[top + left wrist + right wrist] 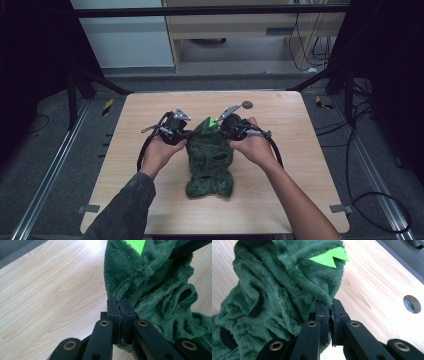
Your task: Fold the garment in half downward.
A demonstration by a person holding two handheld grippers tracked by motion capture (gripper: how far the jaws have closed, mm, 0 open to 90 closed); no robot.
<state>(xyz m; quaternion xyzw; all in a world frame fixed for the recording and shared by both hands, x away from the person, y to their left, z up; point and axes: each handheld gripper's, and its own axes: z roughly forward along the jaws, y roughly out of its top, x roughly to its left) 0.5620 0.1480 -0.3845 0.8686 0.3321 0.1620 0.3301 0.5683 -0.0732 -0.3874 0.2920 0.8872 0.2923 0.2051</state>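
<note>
Light wood table (300,165); round grey grommet hole (247,104) near far edge (right of centre).

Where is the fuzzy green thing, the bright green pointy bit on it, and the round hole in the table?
fuzzy green garment (210,162), high view, on its plush middle.
bright green pointy patch (328,258), right gripper view, on the patch's flat middle.
round hole (412,304), right gripper view, on the hole's grey centre in the wooden top.

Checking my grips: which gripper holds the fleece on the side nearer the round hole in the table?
The right gripper, shut on the green fleece; the hole lies just beyond it. The left gripper grips the opposite edge.
</note>
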